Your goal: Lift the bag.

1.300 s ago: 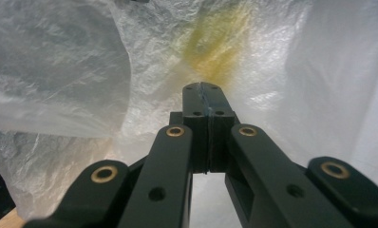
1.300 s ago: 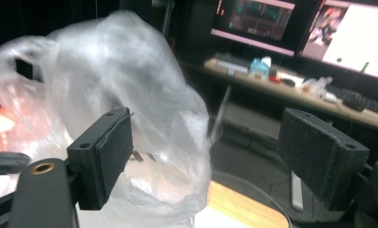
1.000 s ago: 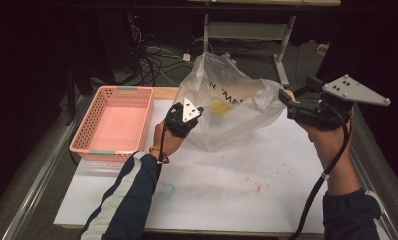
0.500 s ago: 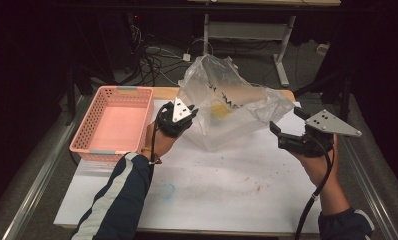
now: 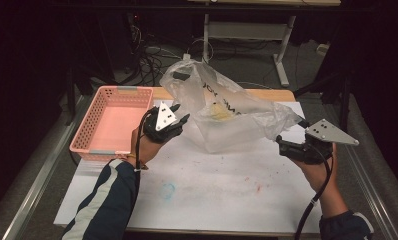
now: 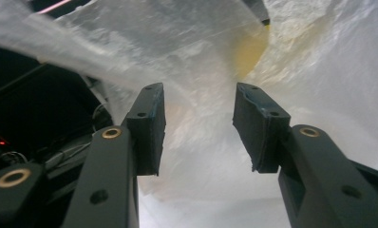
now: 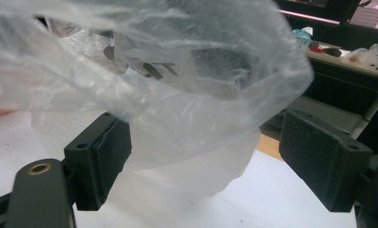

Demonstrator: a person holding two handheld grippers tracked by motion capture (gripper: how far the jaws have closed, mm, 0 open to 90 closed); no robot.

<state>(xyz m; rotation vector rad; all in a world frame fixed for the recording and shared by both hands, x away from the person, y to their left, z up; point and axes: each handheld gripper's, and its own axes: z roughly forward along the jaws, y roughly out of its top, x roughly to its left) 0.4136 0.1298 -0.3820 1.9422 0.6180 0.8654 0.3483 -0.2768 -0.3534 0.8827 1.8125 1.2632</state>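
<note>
Basket (image 5: 112,125) left of bag (image 5: 227,115)

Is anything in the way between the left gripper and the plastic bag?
No. The left gripper sits right beside the plastic bag, its fingers just opened and apart, with bare film straight ahead and nothing between them.

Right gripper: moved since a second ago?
Yes. The right gripper dropped from level with the plastic bag top toward the table; fingers open.
</note>
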